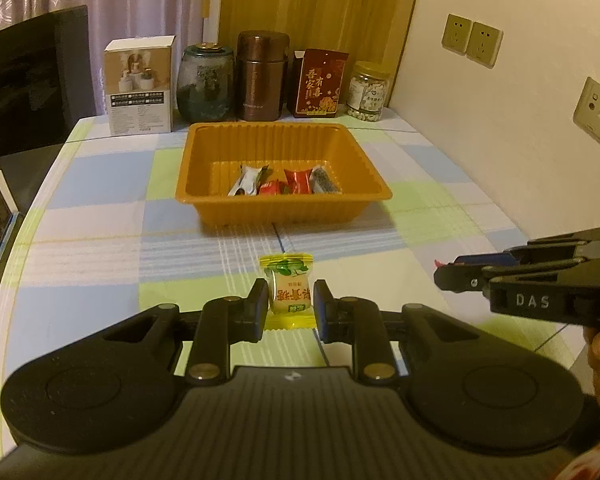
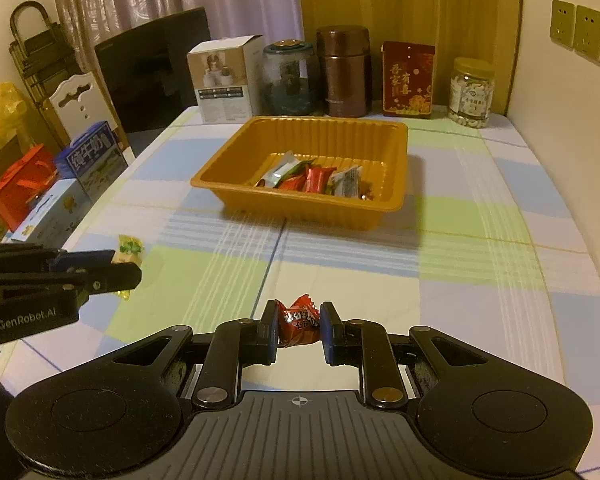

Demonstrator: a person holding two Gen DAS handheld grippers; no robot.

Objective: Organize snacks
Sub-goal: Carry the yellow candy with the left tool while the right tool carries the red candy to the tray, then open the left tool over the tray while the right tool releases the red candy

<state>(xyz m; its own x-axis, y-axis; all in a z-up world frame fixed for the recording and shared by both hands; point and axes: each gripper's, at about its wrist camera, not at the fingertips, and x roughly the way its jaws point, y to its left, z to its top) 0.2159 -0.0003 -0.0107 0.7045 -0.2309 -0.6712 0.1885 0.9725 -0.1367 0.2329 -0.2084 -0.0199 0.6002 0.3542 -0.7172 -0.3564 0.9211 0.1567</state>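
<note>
My left gripper (image 1: 290, 306) is shut on a yellow-and-green wrapped candy (image 1: 288, 288), held just above the checked tablecloth. My right gripper (image 2: 299, 326) is shut on a red wrapped candy (image 2: 298, 320). An orange plastic tray (image 1: 204, 168) stands ahead in the middle of the table and holds several wrapped snacks (image 1: 284, 182). In the right wrist view the same tray (image 2: 228, 178) lies ahead, with the snacks (image 2: 316, 178) in its near right part. The left gripper (image 2: 128, 274) shows at the left edge there, the yellow candy (image 2: 130, 246) poking out. The right gripper (image 1: 444, 276) enters the left wrist view from the right.
Behind the tray stand a white box (image 1: 140, 88), a dark glass jar (image 1: 206, 80), a brown canister (image 1: 262, 76), a red packet (image 1: 320, 82) and a jar of white pieces (image 1: 368, 90). A wall with sockets (image 1: 472, 40) bounds the right. Cartons (image 2: 88, 156) and a chair (image 2: 80, 96) sit left of the table.
</note>
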